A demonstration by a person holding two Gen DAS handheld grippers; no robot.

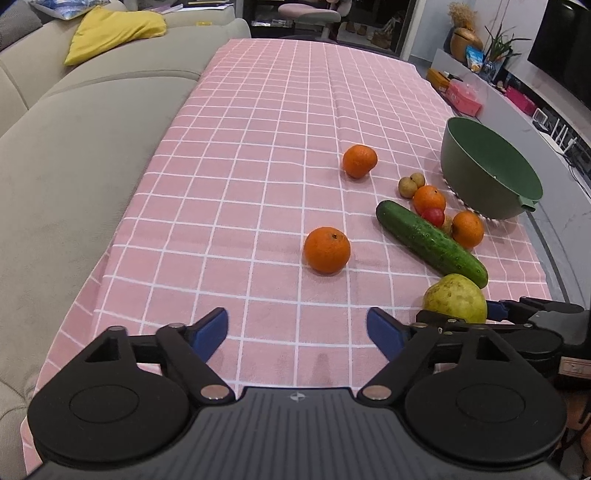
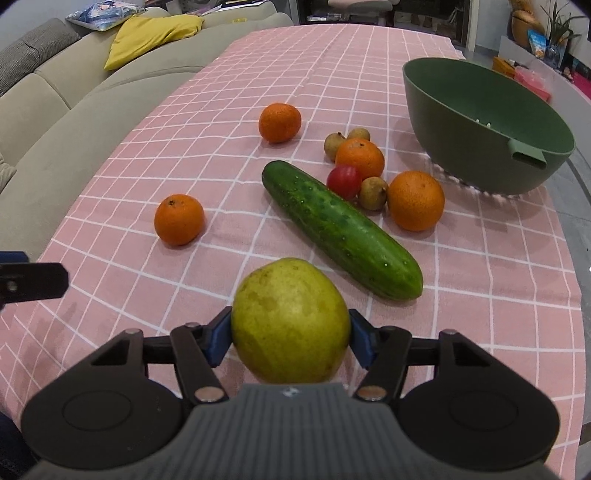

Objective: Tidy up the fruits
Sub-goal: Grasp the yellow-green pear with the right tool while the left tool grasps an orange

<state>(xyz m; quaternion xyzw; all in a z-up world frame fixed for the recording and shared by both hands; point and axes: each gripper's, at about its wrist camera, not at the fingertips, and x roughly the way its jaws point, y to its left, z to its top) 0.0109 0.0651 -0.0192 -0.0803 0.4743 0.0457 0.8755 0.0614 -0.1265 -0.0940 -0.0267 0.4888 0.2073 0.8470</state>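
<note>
My right gripper (image 2: 290, 334) is shut on a yellow-green pear (image 2: 290, 320), near the table's front edge; the pear also shows in the left wrist view (image 1: 455, 300). My left gripper (image 1: 297, 325) is open and empty above the pink checked cloth (image 1: 258, 147). A cucumber (image 2: 340, 227) lies just beyond the pear. Several oranges lie around it: one at the left (image 2: 179, 219), one farther back (image 2: 279, 122), two on the right (image 2: 415, 200) (image 2: 359, 157). A red fruit (image 2: 344, 181) and small brown fruits (image 2: 373, 192) sit among them. A green bowl (image 2: 480, 125) stands at the back right.
A grey sofa (image 1: 74, 147) with a yellow cushion (image 1: 114, 31) runs along the table's left side. A sideboard with boxes and plants (image 1: 480, 74) stands at the right. The table's right edge (image 2: 576, 258) is close to the bowl.
</note>
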